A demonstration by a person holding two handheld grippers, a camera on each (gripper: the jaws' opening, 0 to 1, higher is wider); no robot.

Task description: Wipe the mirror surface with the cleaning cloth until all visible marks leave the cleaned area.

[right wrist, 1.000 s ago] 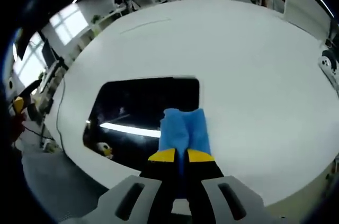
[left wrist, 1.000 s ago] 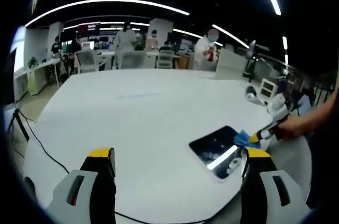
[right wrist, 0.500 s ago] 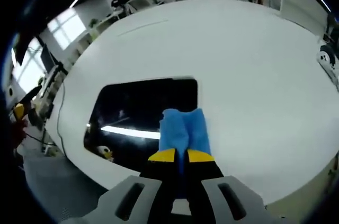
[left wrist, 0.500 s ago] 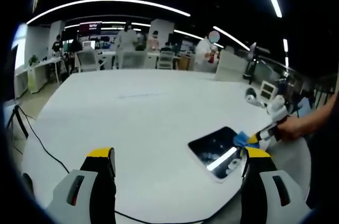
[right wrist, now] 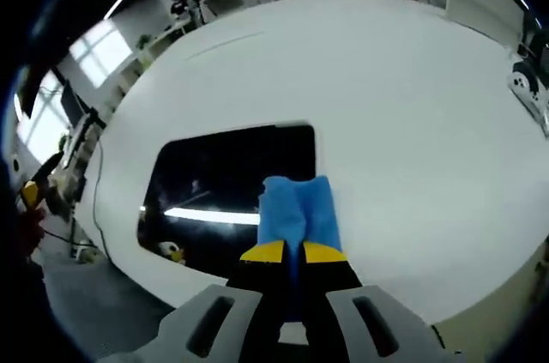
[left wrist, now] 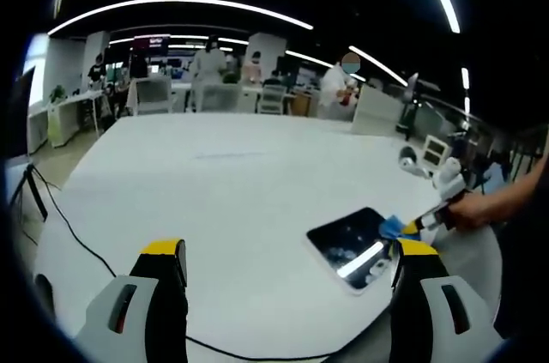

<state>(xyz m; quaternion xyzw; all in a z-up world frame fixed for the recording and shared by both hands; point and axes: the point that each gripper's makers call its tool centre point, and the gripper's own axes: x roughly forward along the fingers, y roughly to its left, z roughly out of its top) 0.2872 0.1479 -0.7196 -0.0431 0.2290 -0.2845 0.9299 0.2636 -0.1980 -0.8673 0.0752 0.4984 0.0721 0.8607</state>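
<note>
A dark rectangular mirror (right wrist: 227,178) lies flat on the white table (right wrist: 386,97), near its edge. My right gripper (right wrist: 293,251) is shut on a folded blue cleaning cloth (right wrist: 296,213), which rests over the mirror's near right corner. In the left gripper view the mirror (left wrist: 350,243) lies to the right, with the blue cloth (left wrist: 393,226) and the right gripper (left wrist: 413,225) at its far corner, held by a person's hand (left wrist: 467,208). My left gripper (left wrist: 287,251) is open, its jaws wide apart above the table, with nothing between them.
A black cable (left wrist: 69,238) runs over the table's left edge. A small white device (left wrist: 410,157) sits at the table's far right. Chairs, desks and several people (left wrist: 206,63) are in the background beyond the table.
The right gripper's view has shifted slightly, with the mirror sitting a bit further left under the cloth. The left gripper stays open and nearly still.
</note>
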